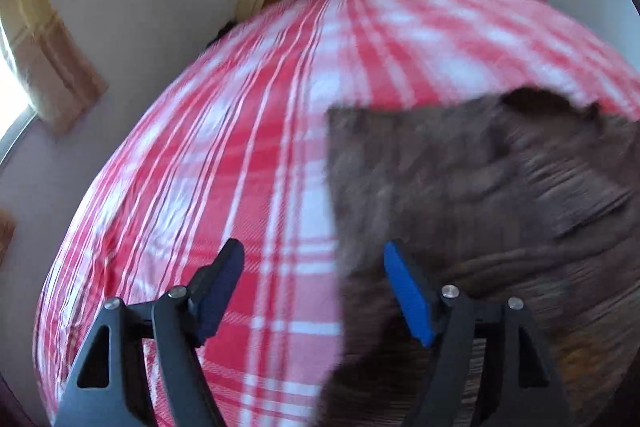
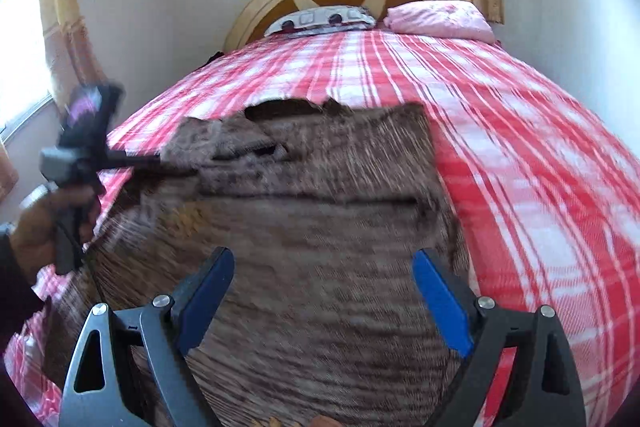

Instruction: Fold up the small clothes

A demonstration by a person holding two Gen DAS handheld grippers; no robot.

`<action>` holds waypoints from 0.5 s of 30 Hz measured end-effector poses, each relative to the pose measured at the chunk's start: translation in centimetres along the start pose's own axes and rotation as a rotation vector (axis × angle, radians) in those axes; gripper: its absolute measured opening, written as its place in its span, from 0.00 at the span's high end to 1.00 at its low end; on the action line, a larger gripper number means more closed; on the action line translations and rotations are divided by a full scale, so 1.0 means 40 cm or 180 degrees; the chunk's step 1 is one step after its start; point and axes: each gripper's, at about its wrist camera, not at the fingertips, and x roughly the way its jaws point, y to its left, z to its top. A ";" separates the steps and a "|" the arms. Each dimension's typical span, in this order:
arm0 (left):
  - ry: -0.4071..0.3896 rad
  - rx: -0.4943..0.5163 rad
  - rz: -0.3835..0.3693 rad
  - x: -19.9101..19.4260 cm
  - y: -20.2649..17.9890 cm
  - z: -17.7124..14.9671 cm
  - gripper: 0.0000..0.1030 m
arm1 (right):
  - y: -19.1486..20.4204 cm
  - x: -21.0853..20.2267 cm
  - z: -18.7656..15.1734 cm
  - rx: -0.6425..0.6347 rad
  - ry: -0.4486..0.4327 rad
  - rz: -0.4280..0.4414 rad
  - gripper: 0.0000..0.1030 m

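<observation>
- The left tool point(image 1: 312, 291) is held wide, nothing gripped; the brown garment point(image 1: 460, 187) edge is seen under its right finger.
- The right tool point(image 2: 324, 299) is held wide above the garment, on the bed point(image 2: 520, 147).

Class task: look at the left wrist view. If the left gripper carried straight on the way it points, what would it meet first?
Probably the left edge of the brown garment, where it meets the red checked bedspread. The open left gripper straddles that edge; blur leaves depth unclear.
</observation>
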 end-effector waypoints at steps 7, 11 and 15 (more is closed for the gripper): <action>-0.0200 0.0059 -0.0030 -0.013 -0.007 -0.047 0.24 | 0.143 0.139 0.178 -0.0524 0.0305 0.0032 0.21; -0.0157 -0.0201 -0.0149 -0.008 0.029 -0.056 0.12 | 0.227 0.275 0.220 -0.0648 0.0526 0.0092 0.21; -0.0109 -0.0331 -0.0308 0.015 0.053 -0.053 0.11 | 0.289 0.389 0.220 -0.0820 0.0744 0.0031 0.21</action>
